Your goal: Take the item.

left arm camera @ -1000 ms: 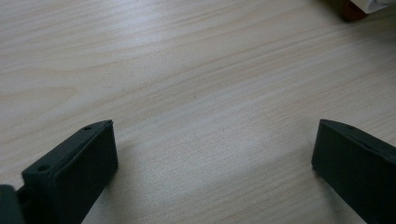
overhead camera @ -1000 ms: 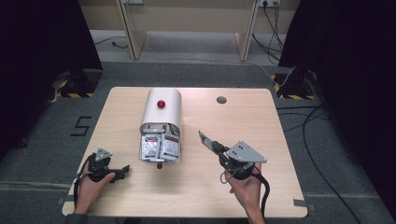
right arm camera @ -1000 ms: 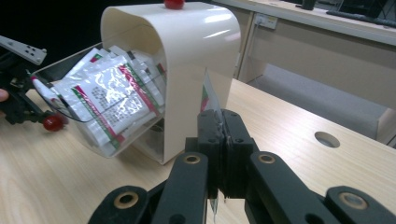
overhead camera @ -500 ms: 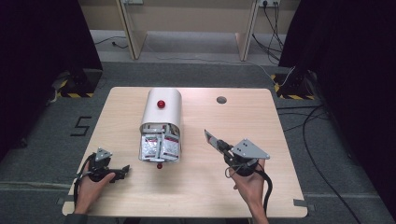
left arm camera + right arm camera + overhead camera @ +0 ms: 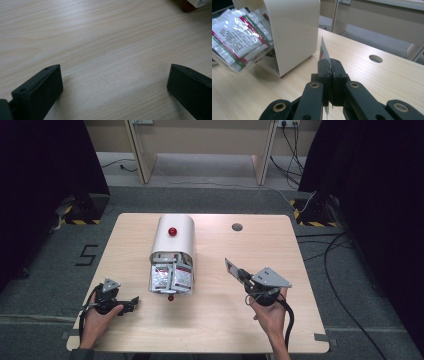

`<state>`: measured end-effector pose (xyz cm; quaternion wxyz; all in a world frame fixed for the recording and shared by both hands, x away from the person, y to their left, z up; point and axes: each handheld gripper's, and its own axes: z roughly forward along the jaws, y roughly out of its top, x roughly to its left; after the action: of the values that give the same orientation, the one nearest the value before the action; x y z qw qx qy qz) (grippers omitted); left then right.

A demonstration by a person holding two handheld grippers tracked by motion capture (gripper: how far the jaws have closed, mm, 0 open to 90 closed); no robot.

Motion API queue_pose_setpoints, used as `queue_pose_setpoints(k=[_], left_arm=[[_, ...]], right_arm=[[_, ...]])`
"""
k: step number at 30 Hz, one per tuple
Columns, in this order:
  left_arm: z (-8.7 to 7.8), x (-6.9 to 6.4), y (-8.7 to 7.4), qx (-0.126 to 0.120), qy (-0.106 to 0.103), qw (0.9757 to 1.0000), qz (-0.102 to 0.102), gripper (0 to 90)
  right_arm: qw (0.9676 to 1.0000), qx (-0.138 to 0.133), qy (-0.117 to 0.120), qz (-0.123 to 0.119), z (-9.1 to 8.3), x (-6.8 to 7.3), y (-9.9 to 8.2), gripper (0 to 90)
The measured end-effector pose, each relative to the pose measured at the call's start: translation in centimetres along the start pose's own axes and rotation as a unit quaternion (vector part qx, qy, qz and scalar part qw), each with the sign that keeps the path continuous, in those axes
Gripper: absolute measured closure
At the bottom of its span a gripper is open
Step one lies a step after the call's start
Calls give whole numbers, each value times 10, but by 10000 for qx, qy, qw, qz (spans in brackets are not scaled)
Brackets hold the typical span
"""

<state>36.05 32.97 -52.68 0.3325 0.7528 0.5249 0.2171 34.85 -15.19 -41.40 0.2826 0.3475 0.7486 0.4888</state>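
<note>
Right gripper [image 5: 239, 272]: black jaws pressed together on a thin foil sachet with a red-and-green edge [image 5: 323, 53], pinched by its lower part so it stands up edge-on beyond the jaw tips, above the light wooden table [image 5: 220, 320], right of the dispenser.
Left gripper [image 5: 131, 302]: rests on the table near its front left corner, jaws spread wide over bare wood, nothing between them.
Cream rounded dispenser box with a red knob [image 5: 172, 239]: stands mid-table, its clear front tray [image 5: 171, 277] pulled open and packed with matching sachets [image 5: 235, 37].
Gap: held sachet is apart from the dispenser.
</note>
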Motion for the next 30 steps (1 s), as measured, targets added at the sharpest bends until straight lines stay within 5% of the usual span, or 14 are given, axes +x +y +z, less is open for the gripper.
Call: queue_pose_setpoints(k=[30], left_arm=[[0,0,0,0,1,10000,-1,0]], right_arm=[[9971,715,-117,220,39,-16,-40,887]])
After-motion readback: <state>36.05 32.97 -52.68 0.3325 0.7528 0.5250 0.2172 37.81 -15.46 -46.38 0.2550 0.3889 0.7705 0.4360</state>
